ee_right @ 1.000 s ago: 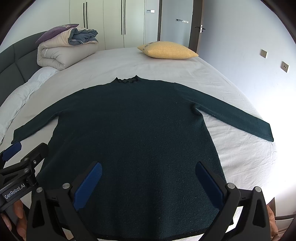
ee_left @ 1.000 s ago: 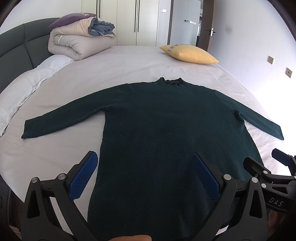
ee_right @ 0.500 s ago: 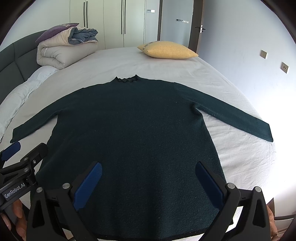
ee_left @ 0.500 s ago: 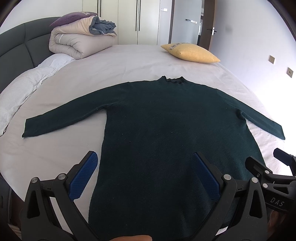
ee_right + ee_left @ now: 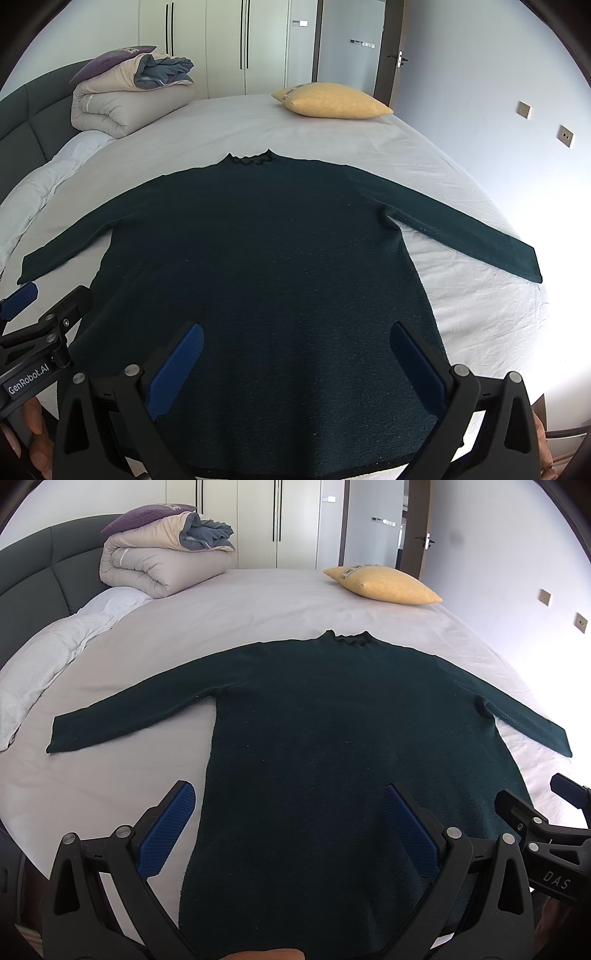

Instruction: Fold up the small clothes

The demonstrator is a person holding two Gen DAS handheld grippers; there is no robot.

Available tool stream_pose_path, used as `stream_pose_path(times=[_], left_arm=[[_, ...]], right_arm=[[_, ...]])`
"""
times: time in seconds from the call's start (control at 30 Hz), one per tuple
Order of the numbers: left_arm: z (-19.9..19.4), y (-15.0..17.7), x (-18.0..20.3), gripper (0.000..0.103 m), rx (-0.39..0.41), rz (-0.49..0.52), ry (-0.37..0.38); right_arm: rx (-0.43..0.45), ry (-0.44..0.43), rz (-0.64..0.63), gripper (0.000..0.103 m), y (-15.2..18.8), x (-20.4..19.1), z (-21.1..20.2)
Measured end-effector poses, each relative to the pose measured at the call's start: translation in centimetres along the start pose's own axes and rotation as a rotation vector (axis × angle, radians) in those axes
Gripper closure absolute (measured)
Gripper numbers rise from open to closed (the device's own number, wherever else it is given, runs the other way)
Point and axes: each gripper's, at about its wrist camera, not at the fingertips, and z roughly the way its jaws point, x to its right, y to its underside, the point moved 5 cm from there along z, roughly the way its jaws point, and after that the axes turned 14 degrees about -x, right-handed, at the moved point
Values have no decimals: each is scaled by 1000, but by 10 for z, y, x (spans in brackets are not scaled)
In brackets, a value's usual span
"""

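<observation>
1. Left claw (image 5: pixel 291 819): spread wide, nothing between its blue pads (image 5: pixel 168 830). It hangs above the lower left part of the sweater (image 5: pixel 332 738), with the left pad over bare sheet and the right pad over the knit.
2. Right claw (image 5: pixel 295 358): also spread wide, holding nothing, with both blue pads (image 5: pixel 415 363) above the sweater's lower body near the hem.
3. Each claw shows at the edge of the other's view: the right one low at the right of the left wrist view, the left one low at the left of the right wrist view.
4. Sweater: dark green, long-sleeved, lying flat and unfolded on the bed (image 5: pixel 221 627). Hem nearest the claws, frilled collar (image 5: pixel 249 158) pointing away, 2 sleeves stretched out to either side, angled slightly toward the hem.
5. Bed: pale sheet, lightly creased beside the right sleeve (image 5: pixel 461 229).
6. Far end of the bed: a yellow pillow (image 5: pixel 384 585) beyond the collar and to the right, well apart from the sweater.
7. Far left: a rolled beige quilt (image 5: pixel 162 565) with a purple cushion and a blue-grey cloth on top, next to the dark padded headboard (image 5: pixel 40 576).
8. Behind the bed: white wardrobe doors (image 5: pixel 225 48) and a door with a handle.
</observation>
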Motion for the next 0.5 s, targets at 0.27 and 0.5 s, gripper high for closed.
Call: stream_pose_path(times=[0.27, 0.5], left_arm=[[0, 0, 0, 0, -2, -1, 0], [0, 0, 0, 0, -1, 0, -1]], right_arm=[[1, 3, -1, 0, 0, -2, 0], [0, 4, -1, 0, 0, -2, 0]])
